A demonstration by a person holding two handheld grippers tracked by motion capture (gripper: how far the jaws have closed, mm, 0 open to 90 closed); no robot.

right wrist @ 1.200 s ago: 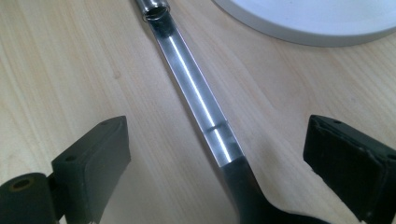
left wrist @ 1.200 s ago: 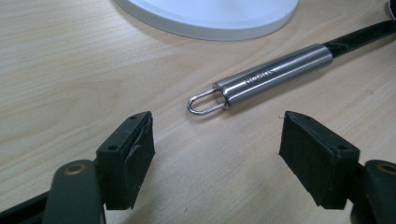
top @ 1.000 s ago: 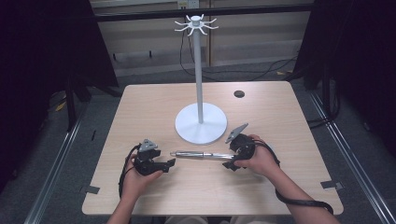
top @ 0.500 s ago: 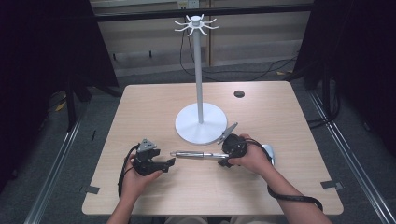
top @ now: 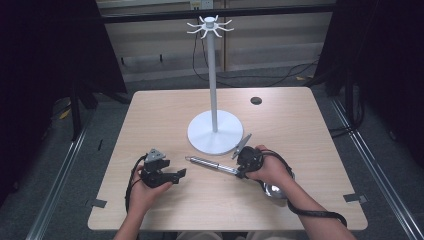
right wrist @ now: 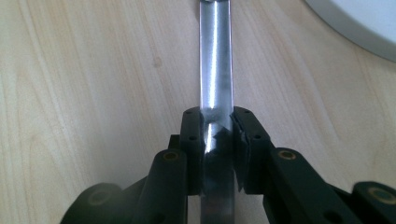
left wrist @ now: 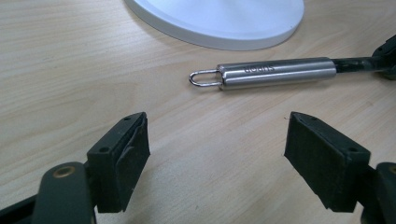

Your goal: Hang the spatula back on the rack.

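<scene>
Right gripper (right wrist: 217,135) is clamped on the neck of a steel ladle (top: 212,163), jaws closed tight on the metal just behind the handle. The ladle lies flat on the table (top: 165,107) near the front edge, just in front of the white stand (top: 215,131); its hanging loop (left wrist: 205,78) points toward the left gripper (top: 179,173), and its bowl (top: 275,189) sits under the right hand. Left gripper (left wrist: 217,154) has its jaws wide apart, holding nothing, resting near the loop end but not touching. Judging by the hooks (top: 210,25) atop the stand, this looks like the pick-up step of hanging the ladle. Next move probably calls for lifting it clear of the stand's base, tipping the loop end up, and steadying with the left if it swings.
</scene>
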